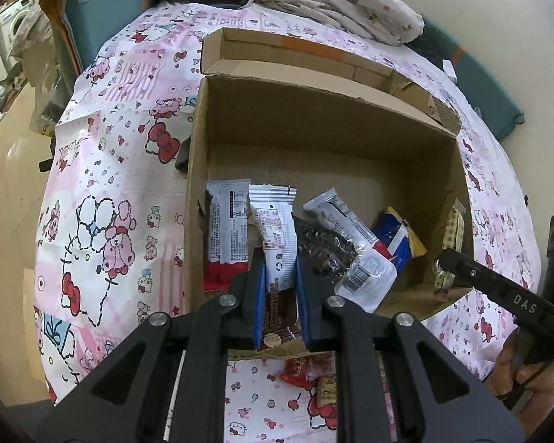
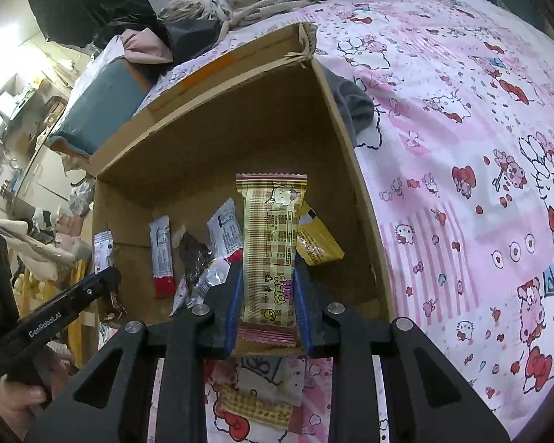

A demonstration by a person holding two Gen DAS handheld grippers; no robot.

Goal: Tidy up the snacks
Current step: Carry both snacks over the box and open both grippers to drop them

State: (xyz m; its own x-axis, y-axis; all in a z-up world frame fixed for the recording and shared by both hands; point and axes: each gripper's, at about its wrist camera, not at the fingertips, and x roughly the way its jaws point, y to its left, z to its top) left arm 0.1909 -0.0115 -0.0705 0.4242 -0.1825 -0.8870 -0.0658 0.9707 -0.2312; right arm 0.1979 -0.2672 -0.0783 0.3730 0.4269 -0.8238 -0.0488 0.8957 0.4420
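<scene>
1. Setup: an open cardboard box (image 1: 351,118) sits on a bed covered by a pink cartoon-print sheet (image 1: 110,184). A person holds one gripper in each hand; both point steeply down into the box.
2. Left gripper (image 1: 280,258): jaws pressed in on a white-and-brown snack bar (image 1: 277,229). The bar stands upright between the pads, just inside the near wall, its top end level with the packets already in the box.
3. Right gripper (image 2: 267,273): jaws pinching a beige checked wafer packet (image 2: 271,236), held upright over the right side of the box floor, next to a yellow packet (image 2: 317,243).
4. Done so far, judging by contents: several snacks already lie in the box, among them a red-and-white bar (image 1: 227,236), a clear packet with dark filling (image 1: 328,251) and a blue packet (image 1: 395,236). They lie loosely, not in rows.
5. Left to do: neither held packet is released yet. Outside the box, near its front wall, at least a red wrapper (image 1: 299,373) and a checked packet (image 2: 255,406) lie on the sheet.
6. Estimate: task past midway; few loose items visible outside.
</scene>
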